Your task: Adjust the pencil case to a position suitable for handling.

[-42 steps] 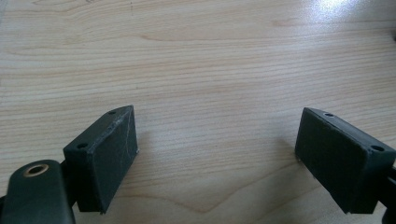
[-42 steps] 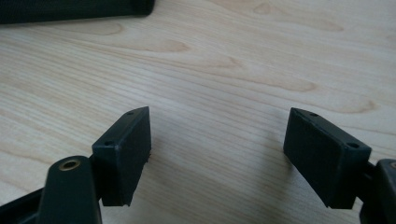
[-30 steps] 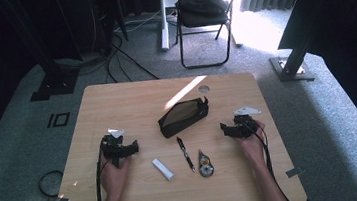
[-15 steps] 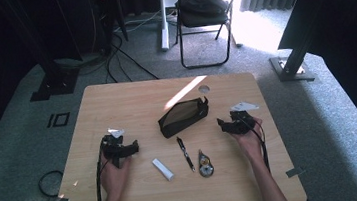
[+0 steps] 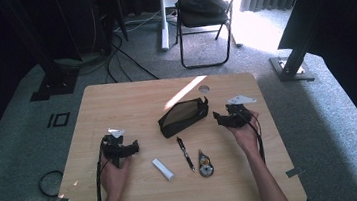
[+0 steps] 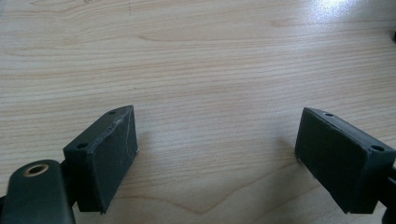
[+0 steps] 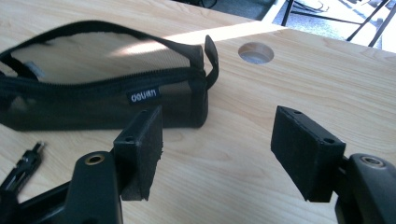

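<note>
Since earlier, right claw [image 5: 218, 118] risen slightly, nearer pouch [image 5: 183, 116], still wide and empty after closing a touch. "DOUWEN"-like label on pouch, hard to read. Left claw [image 5: 134, 147] unmoved left of pouch, wide, empty.

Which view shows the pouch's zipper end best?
The right gripper view: the pouch lies close, with its open zipper, label and end tab sharp just beyond the open right tongs. The high view shows it whole but small, mid-table. The left gripper view faces bare table.

Daylight enters from the upper right, overexposing the floor [image 5: 254, 27] and laying a bright streak across the worktop [image 5: 116, 102]. Surroundings stay dark. High view soft; gripper views sharp, with faint glare on wood.
</note>
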